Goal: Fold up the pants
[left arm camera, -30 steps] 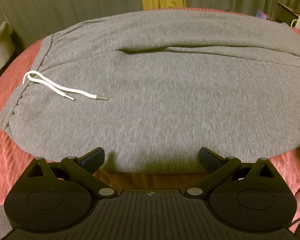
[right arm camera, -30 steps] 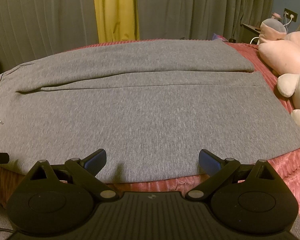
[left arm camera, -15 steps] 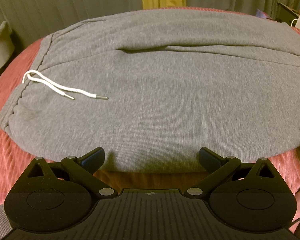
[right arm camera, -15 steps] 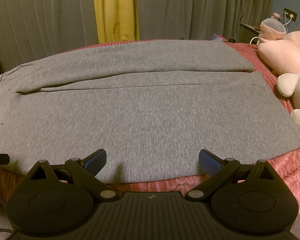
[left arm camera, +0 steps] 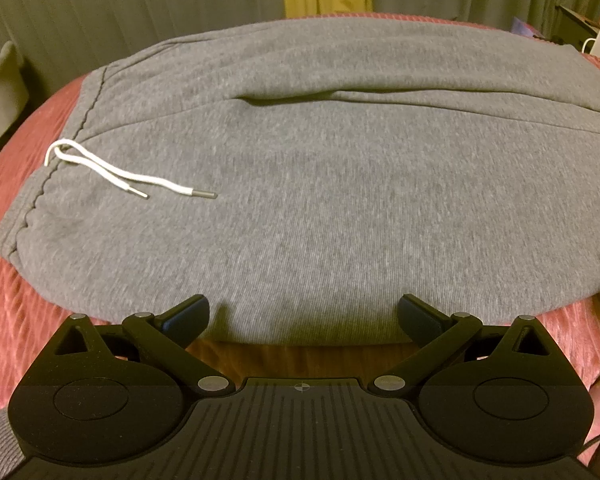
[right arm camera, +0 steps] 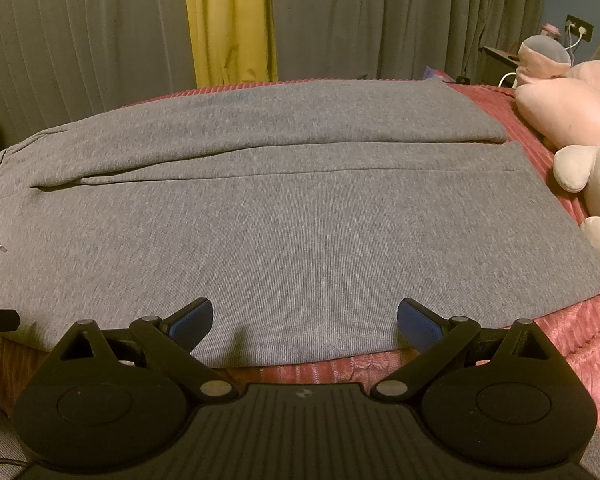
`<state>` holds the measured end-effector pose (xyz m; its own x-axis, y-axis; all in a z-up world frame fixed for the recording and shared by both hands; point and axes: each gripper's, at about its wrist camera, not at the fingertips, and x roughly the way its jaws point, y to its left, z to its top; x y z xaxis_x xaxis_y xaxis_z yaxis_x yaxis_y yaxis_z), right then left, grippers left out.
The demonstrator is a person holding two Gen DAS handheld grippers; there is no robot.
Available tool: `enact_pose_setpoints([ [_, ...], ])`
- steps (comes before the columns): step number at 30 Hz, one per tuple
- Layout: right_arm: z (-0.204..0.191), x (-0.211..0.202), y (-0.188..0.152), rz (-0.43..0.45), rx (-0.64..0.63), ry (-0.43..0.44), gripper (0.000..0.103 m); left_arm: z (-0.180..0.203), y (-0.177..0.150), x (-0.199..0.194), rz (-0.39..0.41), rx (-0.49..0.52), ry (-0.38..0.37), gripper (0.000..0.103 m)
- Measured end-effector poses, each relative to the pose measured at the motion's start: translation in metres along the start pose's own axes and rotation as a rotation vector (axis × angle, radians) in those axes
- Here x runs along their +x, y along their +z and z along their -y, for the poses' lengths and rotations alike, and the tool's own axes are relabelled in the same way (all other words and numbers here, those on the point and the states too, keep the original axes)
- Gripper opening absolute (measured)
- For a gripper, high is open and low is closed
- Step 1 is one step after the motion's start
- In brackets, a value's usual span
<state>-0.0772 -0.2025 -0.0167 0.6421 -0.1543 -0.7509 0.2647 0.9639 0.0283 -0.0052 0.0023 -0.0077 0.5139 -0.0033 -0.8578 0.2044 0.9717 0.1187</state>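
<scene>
A: One pair of grey pants, lying flat across the bed, which has a red ribbed cover. Waistband to the left, legs running off to the right.

B: Noted. Drawstring?

A: White drawstring, both ends resting on the fabric just inside the waistband, metal tips pointing right.

B: Left tongs?

A: Left tongs spread wide, holding nothing. They hang at the near edge of the pants, hip end. Whether the tips touch the cloth, cannot tell.

B: And the right side?

A: Right tongs likewise spread wide, holding nothing, at the near edge further down the leg. Blue pads show on the inner faces.

B: How do the legs lie?

A: From the right wrist view the two legs lie side by side, far leg overlapping the near one along a long crease. Both cuffs end near the right side of the bed.

B: Surroundings?

A: Two or more plush toys, pink and cream, just beside the cuffs. Grey curtains behind, with a yellow curtain between them.
</scene>
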Motion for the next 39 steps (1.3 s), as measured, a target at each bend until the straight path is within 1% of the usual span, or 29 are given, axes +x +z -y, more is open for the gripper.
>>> enact_pose_setpoints([
  [35,0.003,0.0009,-0.0003,-0.009,0.013,0.009,0.099,0.0006,0.0008,0.0002,-0.011,-0.001,0.0,0.103],
  [39,0.0049,0.0007,0.0003,-0.012,0.019,0.026,0.099,-0.0009,0.0027,-0.0005,-0.02,-0.008,-0.011,0.103],
])
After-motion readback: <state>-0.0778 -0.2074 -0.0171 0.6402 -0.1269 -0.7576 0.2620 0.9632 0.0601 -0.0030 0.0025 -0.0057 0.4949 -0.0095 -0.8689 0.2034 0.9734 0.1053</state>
